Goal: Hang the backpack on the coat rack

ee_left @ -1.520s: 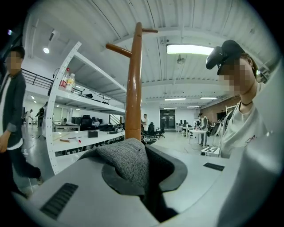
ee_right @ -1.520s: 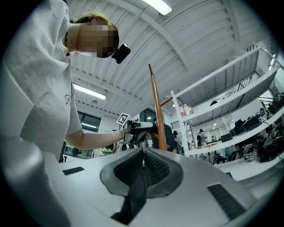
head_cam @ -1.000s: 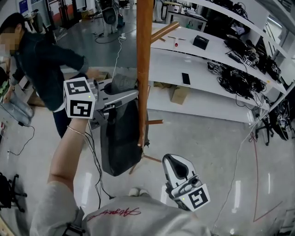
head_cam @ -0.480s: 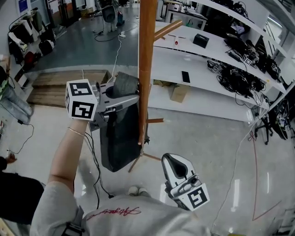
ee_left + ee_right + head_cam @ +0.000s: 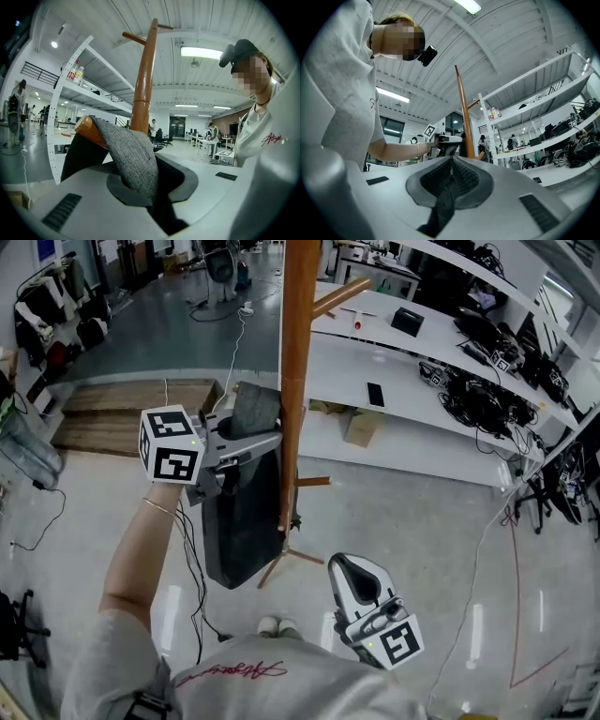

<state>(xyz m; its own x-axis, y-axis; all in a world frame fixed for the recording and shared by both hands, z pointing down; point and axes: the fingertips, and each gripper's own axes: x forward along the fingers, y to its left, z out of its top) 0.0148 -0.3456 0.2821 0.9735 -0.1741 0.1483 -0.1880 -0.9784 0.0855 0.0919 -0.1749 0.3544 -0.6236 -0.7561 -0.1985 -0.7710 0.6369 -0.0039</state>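
The left gripper (image 5: 265,439) is clamping the grey loop (image 5: 133,161) of the backpack (image 5: 246,521), which is hanging against the coat rack (image 5: 298,362) with the loop draped over a peg (image 5: 89,133). The gripper is sitting slightly lower than a second ago. The right gripper (image 5: 353,570) is idling shut and empty.

A black fabric backpack (image 5: 244,526) with a grey woven loop (image 5: 133,159) was seen beside an orange-brown wooden coat rack (image 5: 295,381); black-and-white square markers (image 5: 172,446) were carried on the white left gripper (image 5: 267,437).
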